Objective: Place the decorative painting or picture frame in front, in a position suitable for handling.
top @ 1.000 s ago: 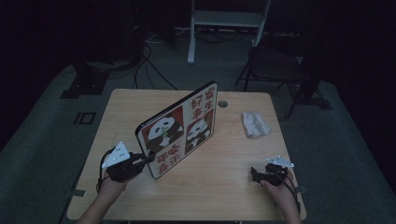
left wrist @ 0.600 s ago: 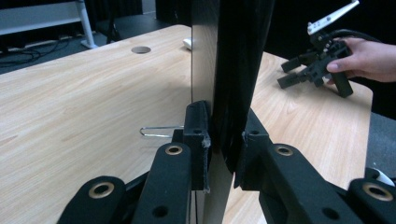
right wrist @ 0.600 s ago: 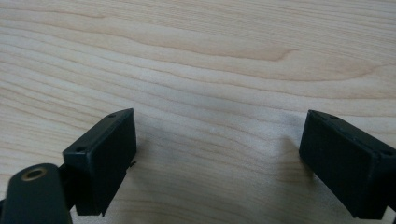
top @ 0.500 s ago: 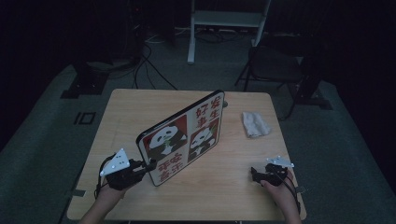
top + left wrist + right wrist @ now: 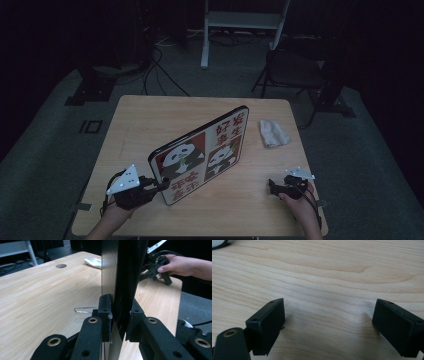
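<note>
Left gripper (image 5: 161, 184) clamped on near-left corner of tilted black-edged panda-print board (image 5: 205, 152); right gripper (image 5: 329, 327) wide open, empty, near right. Best lowered slowly, grip firm.

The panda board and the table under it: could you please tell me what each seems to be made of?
The panda board looks like a thin rigid panel with a glossy printed face: red and white squares, black rim. In the left gripper view its edge shines dark and smooth, so plastic or coated board; I cannot tell which. The table looks like pale wood or wood-look laminate, matte, with visible grain lines.
</note>
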Demonstrator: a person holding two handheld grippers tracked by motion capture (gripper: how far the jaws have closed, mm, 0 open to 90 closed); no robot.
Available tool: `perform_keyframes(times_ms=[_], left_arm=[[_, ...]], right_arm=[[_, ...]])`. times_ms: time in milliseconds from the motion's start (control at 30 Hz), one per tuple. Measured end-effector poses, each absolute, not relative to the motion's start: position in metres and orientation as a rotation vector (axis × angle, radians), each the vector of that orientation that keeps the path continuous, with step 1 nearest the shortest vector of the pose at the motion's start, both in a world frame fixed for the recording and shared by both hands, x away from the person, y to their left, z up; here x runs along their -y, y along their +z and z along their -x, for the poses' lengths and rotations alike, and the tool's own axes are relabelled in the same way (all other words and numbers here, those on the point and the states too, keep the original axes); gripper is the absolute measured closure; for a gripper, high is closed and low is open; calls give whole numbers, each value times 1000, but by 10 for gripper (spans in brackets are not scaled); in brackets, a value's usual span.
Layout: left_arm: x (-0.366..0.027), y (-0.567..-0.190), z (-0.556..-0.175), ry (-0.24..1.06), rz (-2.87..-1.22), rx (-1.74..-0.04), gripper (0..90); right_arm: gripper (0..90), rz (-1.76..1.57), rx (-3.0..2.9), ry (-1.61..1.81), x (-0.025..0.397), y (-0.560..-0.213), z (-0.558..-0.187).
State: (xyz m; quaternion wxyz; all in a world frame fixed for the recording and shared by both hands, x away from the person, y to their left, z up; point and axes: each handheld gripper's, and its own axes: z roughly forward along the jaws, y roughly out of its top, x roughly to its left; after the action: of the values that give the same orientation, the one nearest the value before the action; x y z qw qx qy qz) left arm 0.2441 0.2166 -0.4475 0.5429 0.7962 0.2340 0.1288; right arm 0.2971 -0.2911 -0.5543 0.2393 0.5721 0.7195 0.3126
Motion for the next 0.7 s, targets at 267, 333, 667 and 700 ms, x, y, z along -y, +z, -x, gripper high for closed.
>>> perform_keyframes(times_ms=[267,333,667,700], left_arm=[[-214,-450,-246,257,-1880,-513,783],[-213,-450,-246,243,-1881,-501,781],[-215,-452,-247,169,-1875,-435,782],[-216,-452,-247,161,-1872,-435,785]], right_arm=[[106,-1566,-1970,856,291,-554,-297],[106,-1566,-1970,856,291,-554,-297],[106,-1566,-1969,856,291,-554,-297],[106,-1566,-1969,856,291,-554,-297]])
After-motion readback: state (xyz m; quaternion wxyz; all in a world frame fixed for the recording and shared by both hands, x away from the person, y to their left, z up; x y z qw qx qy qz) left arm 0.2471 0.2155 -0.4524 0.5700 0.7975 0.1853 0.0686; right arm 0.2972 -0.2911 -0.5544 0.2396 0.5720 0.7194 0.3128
